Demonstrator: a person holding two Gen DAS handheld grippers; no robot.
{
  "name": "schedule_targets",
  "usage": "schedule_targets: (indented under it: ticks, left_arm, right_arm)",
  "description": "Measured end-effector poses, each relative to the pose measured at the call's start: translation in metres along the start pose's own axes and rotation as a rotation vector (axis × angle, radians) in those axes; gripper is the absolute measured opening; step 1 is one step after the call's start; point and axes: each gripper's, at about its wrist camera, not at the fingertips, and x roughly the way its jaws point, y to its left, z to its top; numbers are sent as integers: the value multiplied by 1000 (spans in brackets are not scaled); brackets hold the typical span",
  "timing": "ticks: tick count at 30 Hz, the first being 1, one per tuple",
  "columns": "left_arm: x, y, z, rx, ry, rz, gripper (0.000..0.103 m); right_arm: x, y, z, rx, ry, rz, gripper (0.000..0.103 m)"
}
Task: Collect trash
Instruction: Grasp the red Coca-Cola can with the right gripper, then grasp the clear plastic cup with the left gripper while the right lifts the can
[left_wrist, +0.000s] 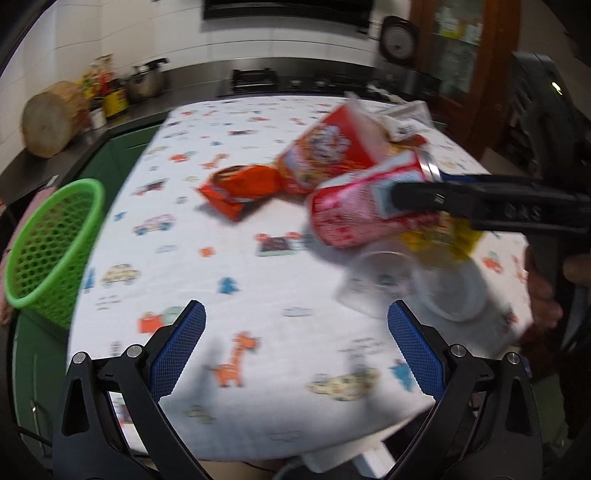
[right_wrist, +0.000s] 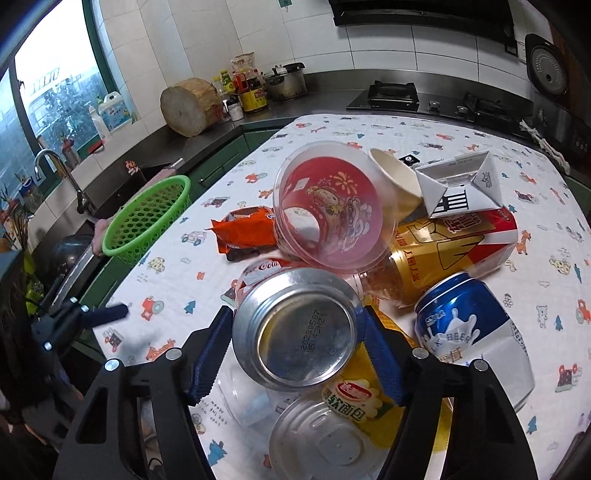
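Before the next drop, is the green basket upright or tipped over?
Upright. The green basket stands at the table edge, open rim up; its bottom is out of sight, so contents cannot be told.

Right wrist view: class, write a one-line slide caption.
Right gripper clamps a red cola can above mixed trash; green basket waits at the table edge.

Red can (right_wrist: 295, 325): base stamped "20230507", side script "Coca-Cola" in part. Blue can (right_wrist: 469, 332): "BEER". Yellow wrapper (right_wrist: 354, 402): "软面包". Clear cup (right_wrist: 243, 402): small print, illegible.

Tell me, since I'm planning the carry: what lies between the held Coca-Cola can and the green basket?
Right wrist view: between the Coca-Cola can and the green basket lies only bare printed tablecloth.
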Motion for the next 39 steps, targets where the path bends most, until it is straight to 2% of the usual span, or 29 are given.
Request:
schedule_targets:
  ticks: [7,13,22,26,28,32,39]
  left_arm:
    - [9,-28,1,26,9,-141,98]
    - [23,-34,5,18,21,-185,97]
    - [41,-35,9,-46,44,-266,96]
    - [48,-36,9,-51,58,-285,81]
    - [51,-35,10,-63,64,-299,77]
    - [53,-33,11,-78,66,-318,63]
    - [53,-31,8,-83,61,-338,62]
  right_arm:
    - [-16,-6,3,36,-28,38,67]
    - [-34,-5,8,34,-72,48,67]
    - [-57,-4,16,24,-124,35,66]
    - [-63,-3,19,14,-136,24,66]
    - [-66,-3,19,11,-142,18,66]
    - [-70,-4,22,10,-151,9,66]
    - [-71,-3,24,5,-154,3,66]
